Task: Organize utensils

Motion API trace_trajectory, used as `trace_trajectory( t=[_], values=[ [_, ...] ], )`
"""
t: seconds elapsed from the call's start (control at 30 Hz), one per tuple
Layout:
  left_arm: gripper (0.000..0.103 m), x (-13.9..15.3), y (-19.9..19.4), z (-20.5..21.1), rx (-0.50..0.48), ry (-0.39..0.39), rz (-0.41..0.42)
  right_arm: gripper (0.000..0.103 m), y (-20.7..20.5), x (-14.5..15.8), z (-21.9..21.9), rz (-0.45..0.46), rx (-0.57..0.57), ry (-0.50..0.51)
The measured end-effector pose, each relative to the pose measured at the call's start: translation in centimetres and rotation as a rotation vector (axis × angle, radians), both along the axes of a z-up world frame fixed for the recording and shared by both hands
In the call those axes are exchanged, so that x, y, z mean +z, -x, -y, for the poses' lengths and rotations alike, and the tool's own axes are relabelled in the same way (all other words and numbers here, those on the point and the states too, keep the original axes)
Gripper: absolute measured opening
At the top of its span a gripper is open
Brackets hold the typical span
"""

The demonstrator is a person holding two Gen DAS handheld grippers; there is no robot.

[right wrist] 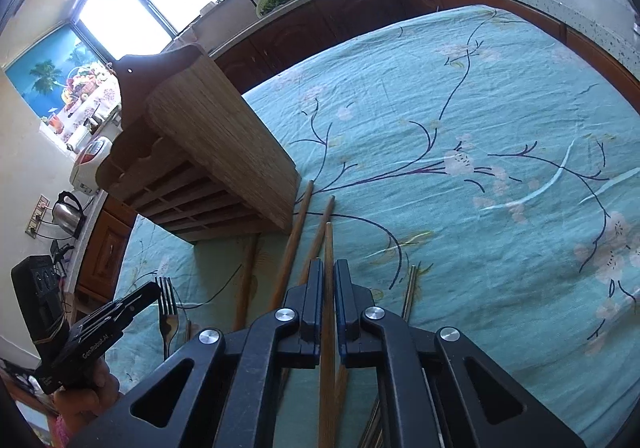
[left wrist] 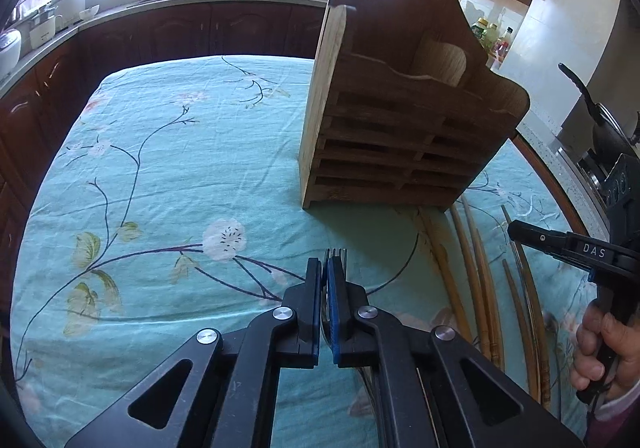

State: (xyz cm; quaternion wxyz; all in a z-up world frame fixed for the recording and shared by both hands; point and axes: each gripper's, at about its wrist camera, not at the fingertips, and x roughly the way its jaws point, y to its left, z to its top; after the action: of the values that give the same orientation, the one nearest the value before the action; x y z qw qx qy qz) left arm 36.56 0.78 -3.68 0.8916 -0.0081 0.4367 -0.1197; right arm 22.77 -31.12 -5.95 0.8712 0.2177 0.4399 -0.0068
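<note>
Rack (left wrist: 400, 120) near cloth edge, open cloth (left wrist: 160, 168) left

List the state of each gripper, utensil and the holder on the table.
Left gripper: shut on the fork.
Right gripper: shut on a wooden chopstick.
Other chopsticks: lying loose on the tablecloth.
Wooden utensil holder: upright; no utensils visible inside.

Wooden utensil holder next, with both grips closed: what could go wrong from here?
1. The left hand-held gripper pinches the fork by a thin edge; it may twist or slip when lifted.
2. The right hand-held gripper holds one wooden chopstick near its end, so the long free part could swing and knock the loose chopsticks.
3. The wooden utensil holder has narrow slots; a tilted utensil may jam.
</note>
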Motion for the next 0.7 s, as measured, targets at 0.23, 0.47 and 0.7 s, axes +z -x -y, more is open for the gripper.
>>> trace_trajectory(
  t=[0.23,0.47,0.7],
  values=[
    [0.001,1.7,2.4,-0.2,-0.008,-0.007,0.062,0.005,1.6,2.7,-0.7,0.064,0.019,-0.006],
    [0.0,6.2,7.5,-1.6,-0.003,0.019,0.174,0.005,3.8,6.3,-2.3,0.156,0.04,0.004],
    [0.0,10.0,12.0,-3.0,0.028,0.051,0.281,0.005,5.9,10.7,-3.4,0.273,0.056,0.051]
  ],
)
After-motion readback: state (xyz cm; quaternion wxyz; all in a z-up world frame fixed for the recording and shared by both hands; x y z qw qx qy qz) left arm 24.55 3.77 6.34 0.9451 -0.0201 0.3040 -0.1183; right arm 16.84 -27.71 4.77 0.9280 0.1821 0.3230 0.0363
